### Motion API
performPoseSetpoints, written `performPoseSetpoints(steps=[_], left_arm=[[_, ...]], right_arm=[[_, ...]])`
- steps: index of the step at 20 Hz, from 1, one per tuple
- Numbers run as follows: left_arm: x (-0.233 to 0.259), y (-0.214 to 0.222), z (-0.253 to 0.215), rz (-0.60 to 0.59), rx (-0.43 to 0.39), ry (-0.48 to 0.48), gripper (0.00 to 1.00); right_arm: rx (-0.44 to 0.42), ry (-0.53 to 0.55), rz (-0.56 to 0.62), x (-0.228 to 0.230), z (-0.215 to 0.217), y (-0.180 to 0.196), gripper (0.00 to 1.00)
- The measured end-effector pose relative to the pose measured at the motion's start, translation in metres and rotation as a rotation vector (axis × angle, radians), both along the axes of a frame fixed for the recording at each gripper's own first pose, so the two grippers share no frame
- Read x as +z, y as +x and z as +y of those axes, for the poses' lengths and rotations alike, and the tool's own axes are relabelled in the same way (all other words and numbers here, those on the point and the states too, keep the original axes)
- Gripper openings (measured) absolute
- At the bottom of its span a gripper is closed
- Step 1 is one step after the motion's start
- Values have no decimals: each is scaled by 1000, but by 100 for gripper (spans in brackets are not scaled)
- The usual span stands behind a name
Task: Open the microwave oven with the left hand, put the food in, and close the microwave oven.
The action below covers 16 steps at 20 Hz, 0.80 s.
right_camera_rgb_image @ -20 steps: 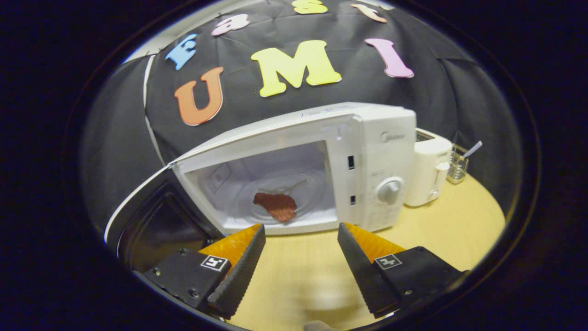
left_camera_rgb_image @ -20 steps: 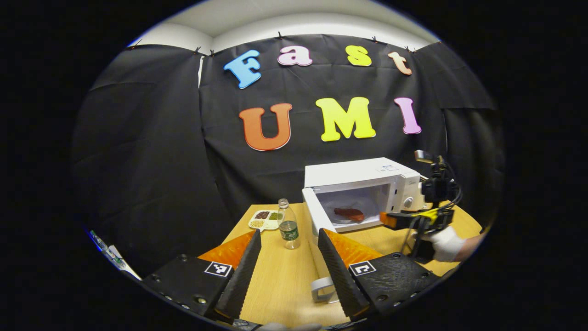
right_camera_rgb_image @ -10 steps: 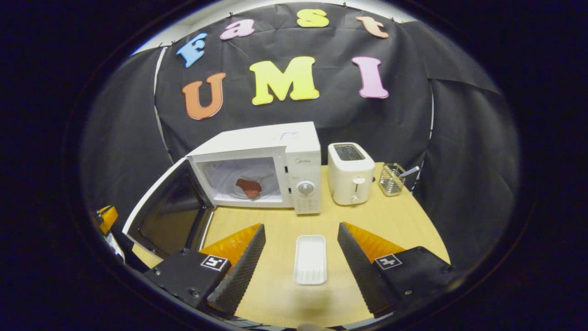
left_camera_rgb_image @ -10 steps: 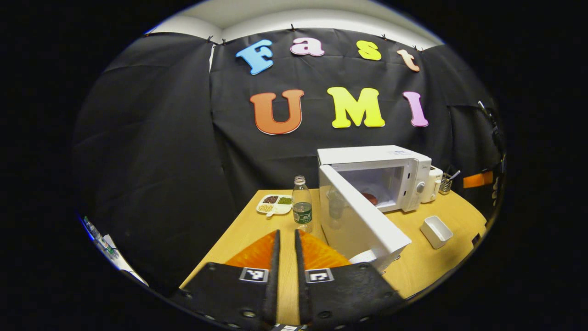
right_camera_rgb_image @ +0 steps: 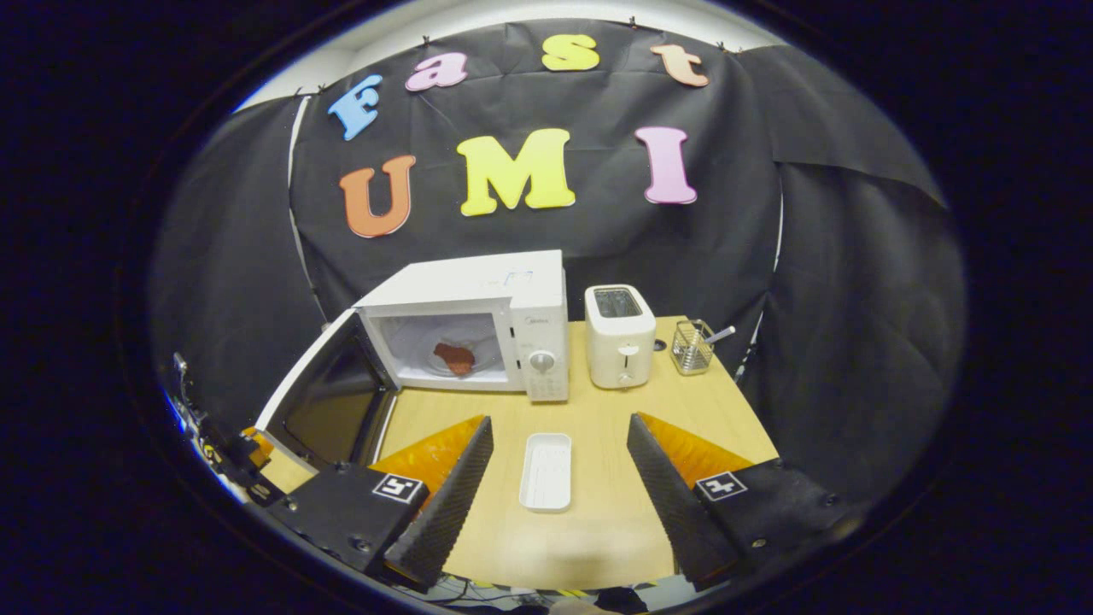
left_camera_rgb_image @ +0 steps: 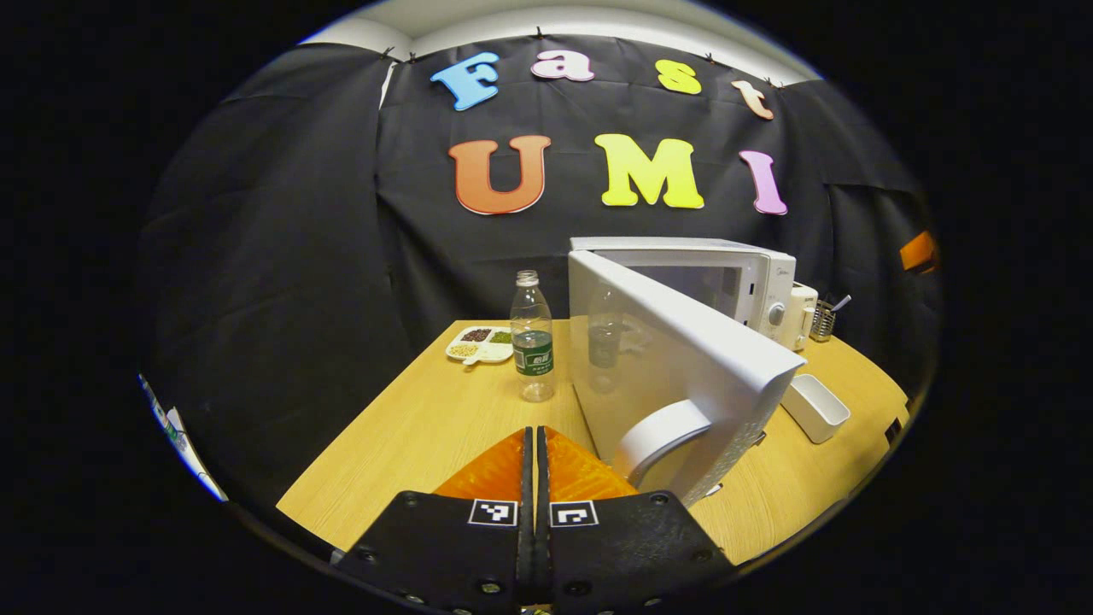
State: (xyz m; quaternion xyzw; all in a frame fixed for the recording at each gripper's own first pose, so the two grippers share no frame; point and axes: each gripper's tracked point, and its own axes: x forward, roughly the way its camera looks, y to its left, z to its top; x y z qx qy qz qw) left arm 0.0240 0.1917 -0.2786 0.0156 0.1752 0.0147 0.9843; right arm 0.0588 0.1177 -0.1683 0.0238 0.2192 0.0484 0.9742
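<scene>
From the left gripper view I am seeing a sectioned snack dish (left_camera_rgb_image: 481, 342) sitting at the far left of the counter (left_camera_rgb_image: 410, 423), a water bottle (left_camera_rgb_image: 532, 336) standing just right of it, and then the microwave door (left_camera_rgb_image: 675, 363) swinging across my line, standing partly open and blocking most of the cavity. My left gripper (left_camera_rgb_image: 535, 453) is clenched on nothing, its fingers pressed together just beside the door's round handle (left_camera_rgb_image: 656, 433), without touching it as far as I can tell. A white tray (left_camera_rgb_image: 815, 408) is lying on the counter right of the door. From the right gripper view I am looking at the microwave (right_camera_rgb_image: 478, 329) with the food (right_camera_rgb_image: 454, 358) lying inside on the turntable, a toaster (right_camera_rgb_image: 621, 337) just right of it, then a wire holder (right_camera_rgb_image: 691, 347). My right gripper (right_camera_rgb_image: 559, 465) is hanging released, its fingers wide apart on either side of the tray.
</scene>
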Motion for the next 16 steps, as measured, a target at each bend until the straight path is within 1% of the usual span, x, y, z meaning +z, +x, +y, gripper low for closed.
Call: performPoseSetpoints(steps=[1,3,6,8,10,11,12,14,15,16], left_arm=[[-1,0,-3,6,4,17,0],[-7,1,-13,23,-14,11,0],[-5,3,-38,34,-41,20,0],[-1,8,-59,19,-69,13,0],[-3,13,-77,28,-88,14,0],[-3,16,-88,29,-102,-1,0],[-1,18,-100,29,-117,-17,0],[0,27,-120,27,-153,-15,0],[1,32,-131,28,-174,-11,0],[1,36,-141,27,-195,-10,0]], right_arm=[[5,-7,-8,2,-1,2,100],[24,-18,-20,3,-1,7,100],[42,-5,-15,3,-6,14,100],[37,9,-6,2,-13,17,100],[30,-5,-9,2,-23,22,100],[27,0,-7,2,-27,25,100],[23,5,-2,2,-31,26,100],[8,12,3,2,-42,32,100],[-1,16,1,3,-47,34,91],[-15,16,1,4,-55,36,100]])
